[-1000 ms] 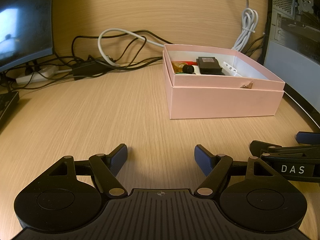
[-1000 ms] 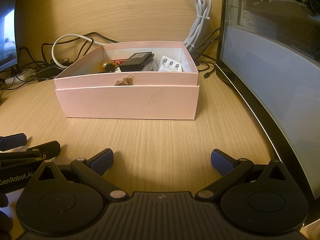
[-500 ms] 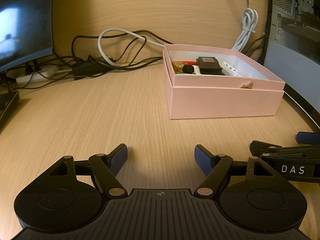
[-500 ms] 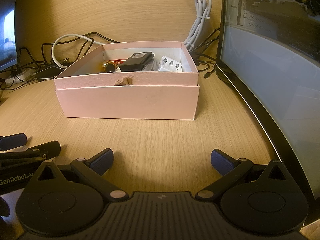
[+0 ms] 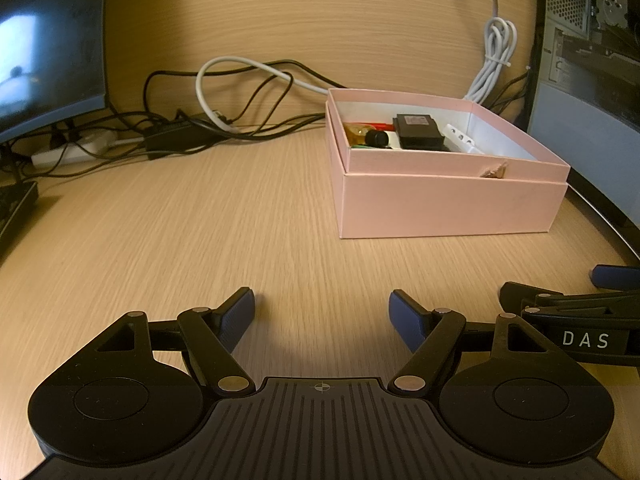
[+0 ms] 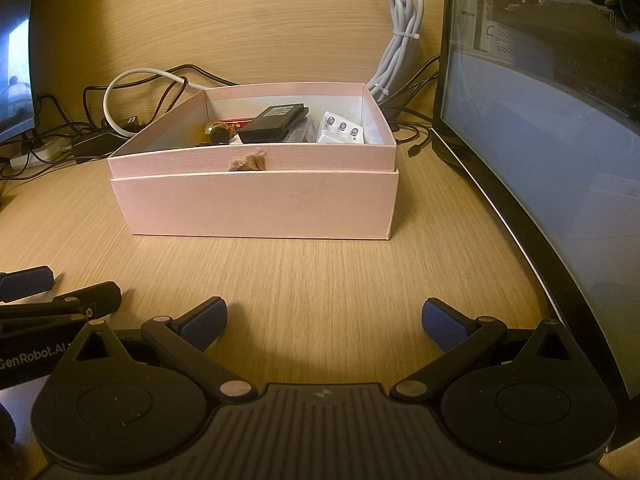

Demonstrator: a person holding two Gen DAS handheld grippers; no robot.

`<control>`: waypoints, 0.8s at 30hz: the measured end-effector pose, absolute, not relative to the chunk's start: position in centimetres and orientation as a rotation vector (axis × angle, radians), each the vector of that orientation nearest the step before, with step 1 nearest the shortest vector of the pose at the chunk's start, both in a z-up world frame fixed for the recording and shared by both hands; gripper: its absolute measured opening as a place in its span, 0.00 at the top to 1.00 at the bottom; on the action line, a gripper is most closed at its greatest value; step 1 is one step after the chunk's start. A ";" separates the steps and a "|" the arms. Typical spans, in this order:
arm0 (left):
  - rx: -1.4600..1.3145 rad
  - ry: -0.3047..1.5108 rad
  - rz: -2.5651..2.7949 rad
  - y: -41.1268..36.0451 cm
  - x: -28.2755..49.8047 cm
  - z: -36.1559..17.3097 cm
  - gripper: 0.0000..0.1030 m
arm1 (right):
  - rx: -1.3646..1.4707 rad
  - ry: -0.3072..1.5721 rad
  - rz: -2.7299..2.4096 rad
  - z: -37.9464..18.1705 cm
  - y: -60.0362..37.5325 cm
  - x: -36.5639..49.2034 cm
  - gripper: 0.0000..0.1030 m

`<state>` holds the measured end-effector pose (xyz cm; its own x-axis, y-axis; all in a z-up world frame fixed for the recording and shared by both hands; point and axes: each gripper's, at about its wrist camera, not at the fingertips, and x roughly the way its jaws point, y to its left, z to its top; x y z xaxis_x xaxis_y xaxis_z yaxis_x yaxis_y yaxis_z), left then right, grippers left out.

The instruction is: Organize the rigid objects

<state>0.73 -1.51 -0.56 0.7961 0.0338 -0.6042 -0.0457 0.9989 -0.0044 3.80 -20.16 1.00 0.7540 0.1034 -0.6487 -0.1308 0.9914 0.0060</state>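
Observation:
A pink cardboard box (image 5: 452, 208) (image 6: 256, 208) sits open on the wooden desk. Inside lie a flat black block (image 5: 420, 132) (image 6: 276, 122), a white adapter with three round studs (image 6: 342, 132) (image 5: 460, 140), a small black round piece (image 5: 377, 138) (image 6: 218, 134) and a red strip (image 5: 378, 125). My left gripper (image 5: 322, 308) hangs open and empty over bare desk, in front and left of the box. My right gripper (image 6: 324, 318) is open and empty too, straight before the box's front wall. Each gripper's side shows at the edge of the other view.
A tangle of black and white cables (image 5: 224, 120) and a white power strip (image 5: 68, 154) lie behind the box. A monitor (image 5: 48, 40) stands far left, a curved monitor (image 6: 552, 152) close on the right. A bundled white cord (image 6: 400, 40) hangs down the wall.

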 end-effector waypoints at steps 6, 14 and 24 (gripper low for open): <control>-0.014 0.649 0.049 -1.7 0.8 -0.6 0.23 | -0.041 0.705 0.128 1.0 -20.1 3.8 0.00; -0.012 0.649 0.053 -1.6 0.8 -0.7 0.22 | -0.041 0.705 0.128 1.0 -20.1 3.8 0.00; -0.013 0.648 0.053 -1.6 0.8 -0.7 0.22 | -0.041 0.705 0.128 1.0 -20.1 3.8 0.00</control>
<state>0.84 -1.64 -0.68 0.7958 0.0454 -0.6038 -0.0538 0.9985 0.0041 3.76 -20.13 0.98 0.7541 0.1034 -0.6485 -0.1308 0.9914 0.0060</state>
